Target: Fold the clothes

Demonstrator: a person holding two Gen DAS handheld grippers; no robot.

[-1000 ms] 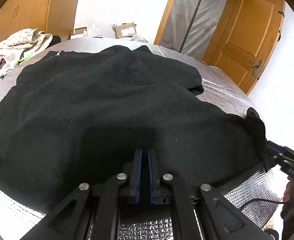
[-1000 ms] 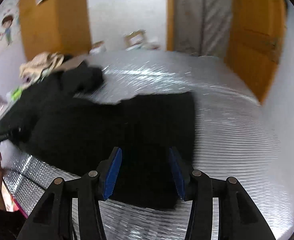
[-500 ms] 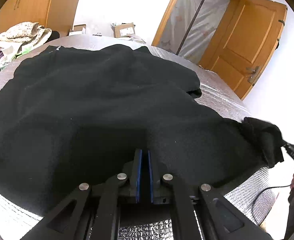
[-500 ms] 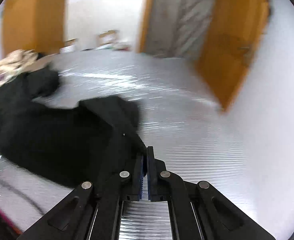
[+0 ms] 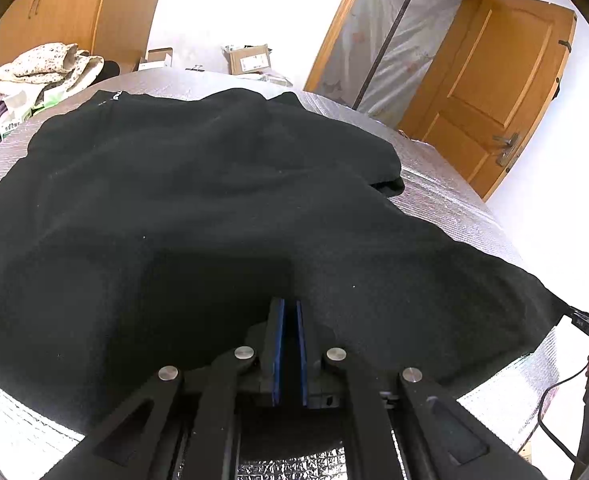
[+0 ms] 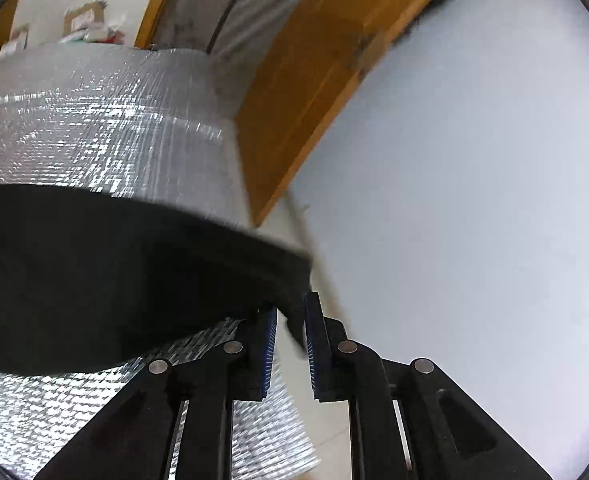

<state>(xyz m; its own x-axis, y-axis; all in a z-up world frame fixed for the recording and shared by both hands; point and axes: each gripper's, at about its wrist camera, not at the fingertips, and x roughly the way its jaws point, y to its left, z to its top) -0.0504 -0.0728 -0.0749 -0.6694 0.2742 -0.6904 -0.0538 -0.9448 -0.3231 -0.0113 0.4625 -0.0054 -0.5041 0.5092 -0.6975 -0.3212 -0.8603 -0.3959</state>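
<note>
so the big silver quilted foil mat [image 5: 446, 184] covers the whole work surface, and nearly all of it is taken up by the black fleece-like garment [image 5: 198, 208], spread flat with one thick folded lump toward the mat's far side, nearest the wooden door [image 5: 506, 92]. off the mat's far left edge sits a pile of pale floral laundry [image 5: 42, 68].

the cloth looks soft, limp and fairly thick, probably light enough to drag but with no stiffness at all; anything lifted will droop and the rest will slide on that slick foil. my guess is edges and corners are the places to pinch, not the middle, where only a bunch would come up.

the left gripper [image 5: 289, 344] is at the mat's near edge, its blue pads nearly together with the garment's hem apparently nipped between them. the right gripper [image 6: 290, 340] is past the mat's right edge, its jaws opening, with the garment's pulled-out corner [image 6: 294, 280] between the pads and seemingly no longer squeezed.
</note>
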